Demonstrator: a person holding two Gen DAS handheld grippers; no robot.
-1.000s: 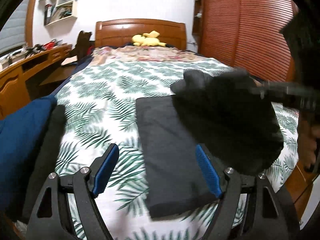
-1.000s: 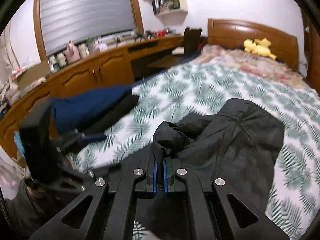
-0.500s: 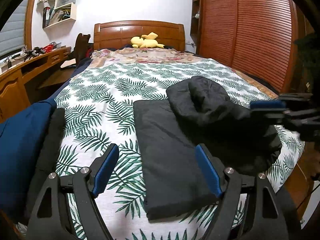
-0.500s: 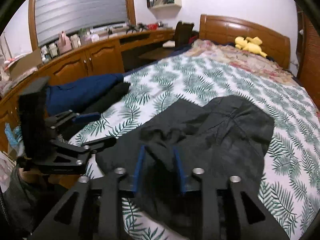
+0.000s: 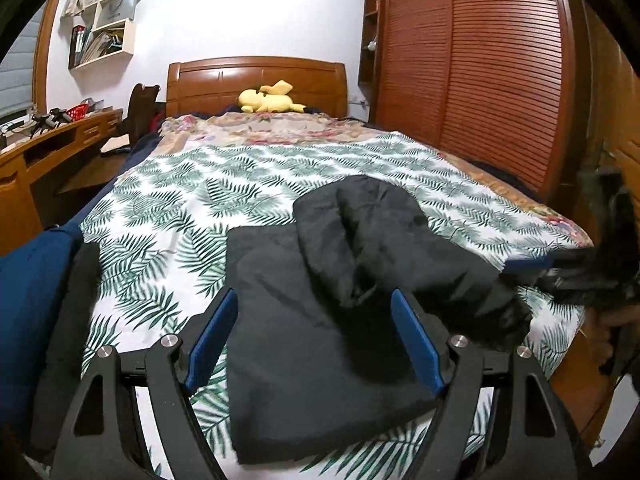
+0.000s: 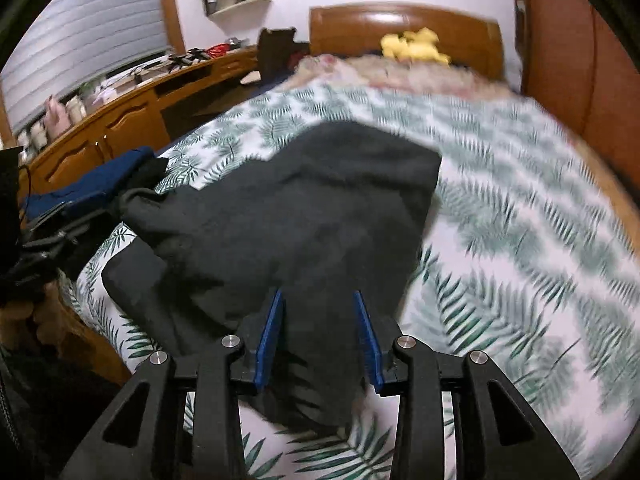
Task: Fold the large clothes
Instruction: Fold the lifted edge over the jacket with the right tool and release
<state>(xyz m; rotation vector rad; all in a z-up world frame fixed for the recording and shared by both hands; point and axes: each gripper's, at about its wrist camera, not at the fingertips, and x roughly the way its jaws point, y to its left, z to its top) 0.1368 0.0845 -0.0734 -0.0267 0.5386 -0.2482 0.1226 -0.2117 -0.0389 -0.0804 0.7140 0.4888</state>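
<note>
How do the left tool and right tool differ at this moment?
The left tool has its jaws spread wide; the right tool has a narrower gap. The left view is sharp, the right view motion-blurred. Both are open, empty, with blue pads, above the black garment on the bed.

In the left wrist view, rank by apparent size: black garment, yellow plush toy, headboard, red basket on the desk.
1. black garment, though nearness inflates it
2. headboard
3. yellow plush toy
4. red basket
</note>
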